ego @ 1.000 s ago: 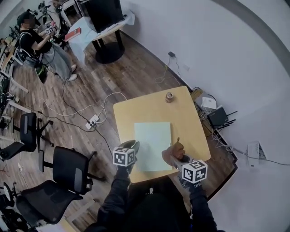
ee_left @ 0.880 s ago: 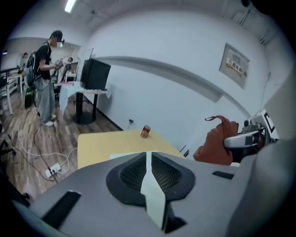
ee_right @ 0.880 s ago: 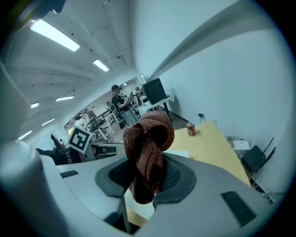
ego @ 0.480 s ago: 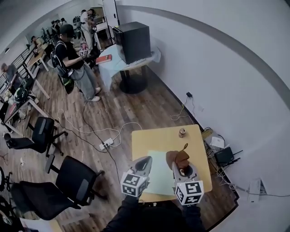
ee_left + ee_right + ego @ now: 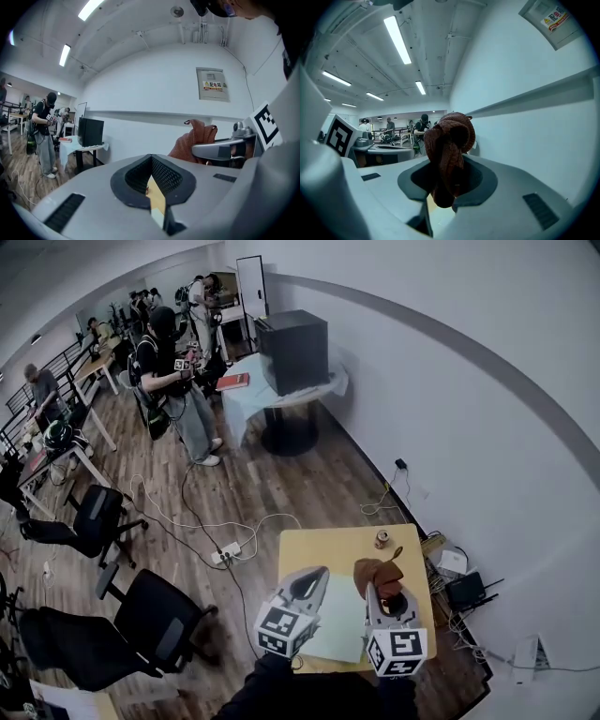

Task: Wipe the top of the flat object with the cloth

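1. Gripping bunched cloth [image 5: 450, 140] between right gripper [image 5: 381, 596] jaws, raised above table [image 5: 328, 545].
2. Holding left gripper [image 5: 151, 159] jaws clenched, empty, above table's near edge.
3. Leaving sheet [image 5: 342, 622] flat on table, below both grippers, clear of cloth.

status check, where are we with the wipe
Left gripper shut, empty. Right gripper shut on cloth, held off the flat object. Small can at far edge of table, out of the way.
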`<state>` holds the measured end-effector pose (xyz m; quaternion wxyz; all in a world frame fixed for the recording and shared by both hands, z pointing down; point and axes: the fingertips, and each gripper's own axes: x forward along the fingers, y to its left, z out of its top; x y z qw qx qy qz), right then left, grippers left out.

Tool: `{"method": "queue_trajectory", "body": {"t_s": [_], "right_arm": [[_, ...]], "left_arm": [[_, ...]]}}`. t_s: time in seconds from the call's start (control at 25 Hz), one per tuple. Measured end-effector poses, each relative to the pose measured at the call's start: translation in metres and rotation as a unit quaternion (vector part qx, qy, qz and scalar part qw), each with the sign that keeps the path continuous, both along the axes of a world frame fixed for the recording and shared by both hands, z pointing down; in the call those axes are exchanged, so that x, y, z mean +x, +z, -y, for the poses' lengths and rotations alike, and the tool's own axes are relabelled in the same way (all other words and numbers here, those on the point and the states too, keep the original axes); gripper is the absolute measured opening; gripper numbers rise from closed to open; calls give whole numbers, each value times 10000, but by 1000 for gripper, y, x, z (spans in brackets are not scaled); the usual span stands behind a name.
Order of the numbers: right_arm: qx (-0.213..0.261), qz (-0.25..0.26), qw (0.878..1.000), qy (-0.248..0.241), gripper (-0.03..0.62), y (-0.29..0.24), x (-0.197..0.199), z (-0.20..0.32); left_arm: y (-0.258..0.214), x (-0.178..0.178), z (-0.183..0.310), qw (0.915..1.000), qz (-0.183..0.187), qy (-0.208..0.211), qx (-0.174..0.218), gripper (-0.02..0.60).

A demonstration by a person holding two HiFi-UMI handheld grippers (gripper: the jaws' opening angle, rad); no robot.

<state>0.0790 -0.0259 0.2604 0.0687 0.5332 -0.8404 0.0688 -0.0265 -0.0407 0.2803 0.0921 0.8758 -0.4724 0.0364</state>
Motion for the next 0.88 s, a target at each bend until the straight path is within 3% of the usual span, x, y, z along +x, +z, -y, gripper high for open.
{"method": "queue_trajectory", "body": {"t_s": [0.44,0.88], "right_arm": [[221,232,9995,29,121,-20,3,-3],[291,263,9992,1,121,-22,19,6]], "left_arm": [[-26,14,-1,9994,130,86,293,34],[-27,35,8,9990,268,142,329,34]]}}
